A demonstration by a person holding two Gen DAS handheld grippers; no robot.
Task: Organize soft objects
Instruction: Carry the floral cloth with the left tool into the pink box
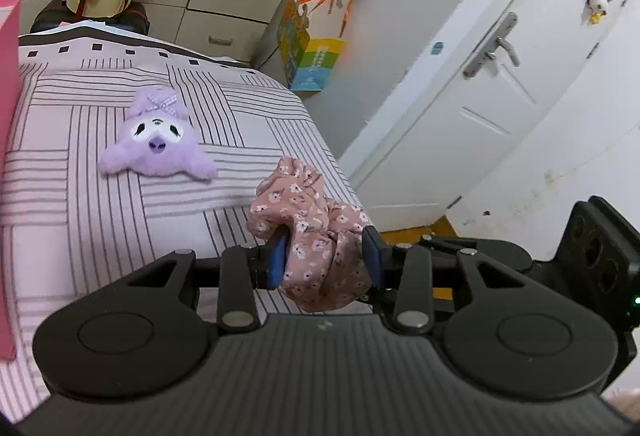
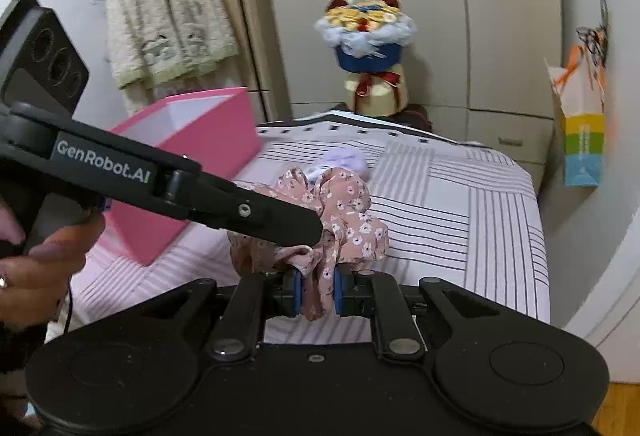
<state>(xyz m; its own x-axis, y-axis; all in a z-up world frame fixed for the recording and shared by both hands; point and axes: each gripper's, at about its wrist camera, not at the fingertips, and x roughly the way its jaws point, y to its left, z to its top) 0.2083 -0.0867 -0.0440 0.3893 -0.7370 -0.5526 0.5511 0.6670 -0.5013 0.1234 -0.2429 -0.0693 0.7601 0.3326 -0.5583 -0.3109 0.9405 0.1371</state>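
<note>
A pink floral cloth [image 1: 316,236] hangs bunched above the striped bed [image 1: 80,220], held from two sides. In the left wrist view my left gripper [image 1: 325,258] is shut on one bunch of it. In the right wrist view my right gripper [image 2: 318,292] pinches another fold of the floral cloth [image 2: 348,220] between its blue pads. The left gripper [image 2: 308,236] reaches in from the left there, held by a hand [image 2: 36,268]. A purple plush toy [image 1: 156,140] lies flat on the bed beyond; the cloth hides most of the plush toy [image 2: 346,158] in the right wrist view.
An open pink box [image 2: 200,156] stands on the bed's left side. A bouquet [image 2: 368,52] sits past the bed's far end before a wardrobe [image 2: 460,16]. A colourful paper bag [image 1: 308,52] hangs right of the bed. A white door [image 1: 500,84] is beyond, and a cardigan [image 2: 164,28] hangs at left.
</note>
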